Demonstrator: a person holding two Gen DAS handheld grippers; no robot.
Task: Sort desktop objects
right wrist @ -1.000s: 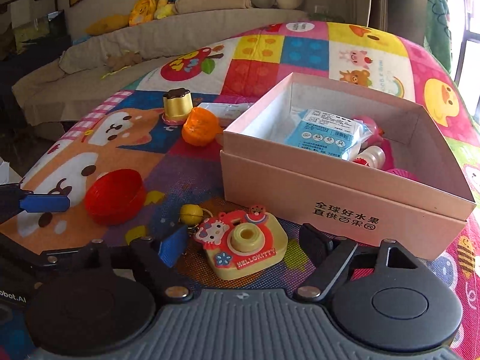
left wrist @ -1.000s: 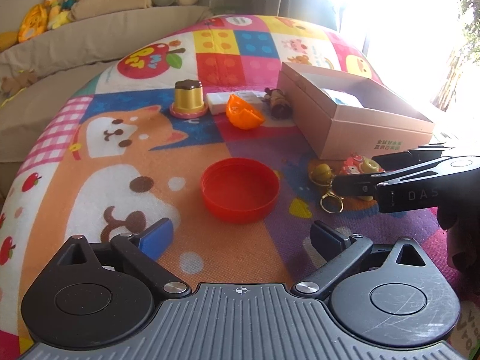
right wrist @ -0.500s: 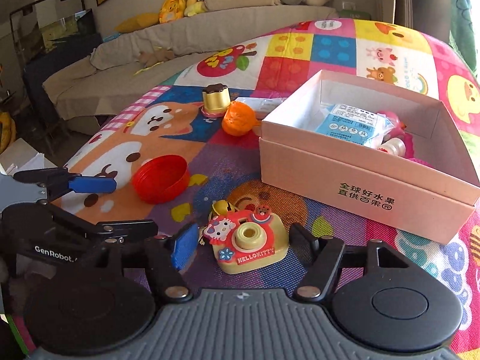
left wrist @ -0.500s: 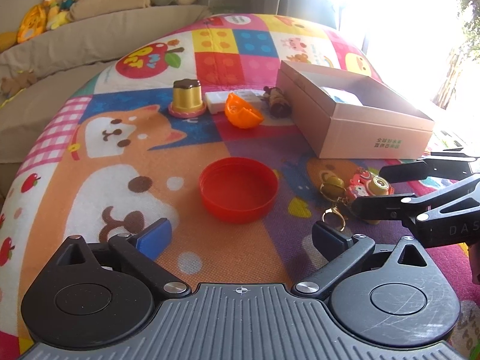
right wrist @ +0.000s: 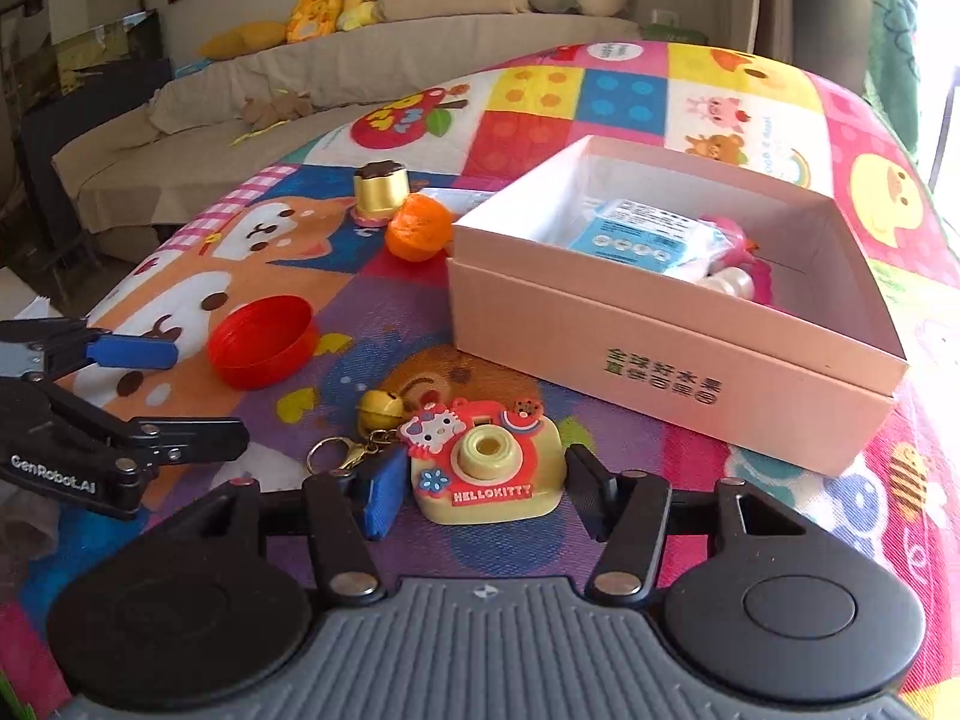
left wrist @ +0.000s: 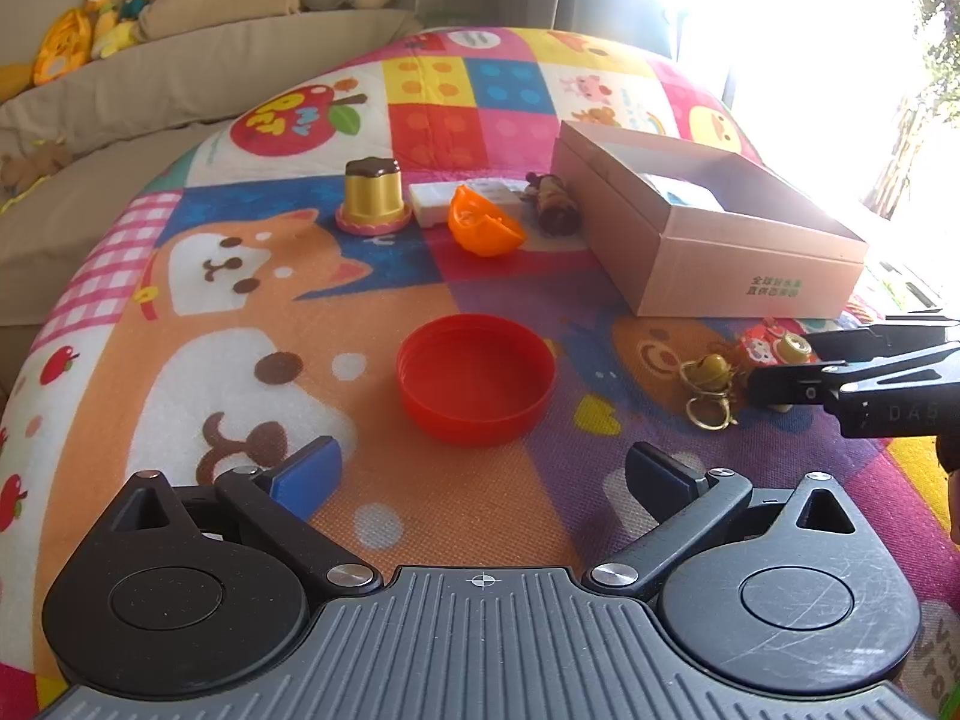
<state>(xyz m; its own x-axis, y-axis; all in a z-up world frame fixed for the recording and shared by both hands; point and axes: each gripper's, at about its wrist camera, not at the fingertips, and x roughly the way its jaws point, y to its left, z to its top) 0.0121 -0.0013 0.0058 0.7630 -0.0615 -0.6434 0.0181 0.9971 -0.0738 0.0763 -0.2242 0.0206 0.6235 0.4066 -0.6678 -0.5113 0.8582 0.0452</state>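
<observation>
A Hello Kitty toy camera keychain (right wrist: 489,468) with a gold bell (right wrist: 379,409) lies on the colourful play mat, in front of the open pink cardboard box (right wrist: 672,360). My right gripper (right wrist: 480,492) is open, its fingers on either side of the camera, close to it. In the left wrist view the camera (left wrist: 774,351) and the right gripper (left wrist: 780,369) show at the far right. My left gripper (left wrist: 480,474) is open and empty, just short of a red plastic lid (left wrist: 477,387).
A gold cup-shaped toy (left wrist: 372,195), an orange half shell (left wrist: 483,228), a white flat box (left wrist: 432,204) and a brown toy (left wrist: 555,207) lie behind the lid. The pink box holds a blue packet (right wrist: 645,231) and pink items. A sofa with plush toys lies beyond the mat.
My right gripper has pulled back from the box and its fingers have narrowed around the toy camera. The left gripper has barely moved.
</observation>
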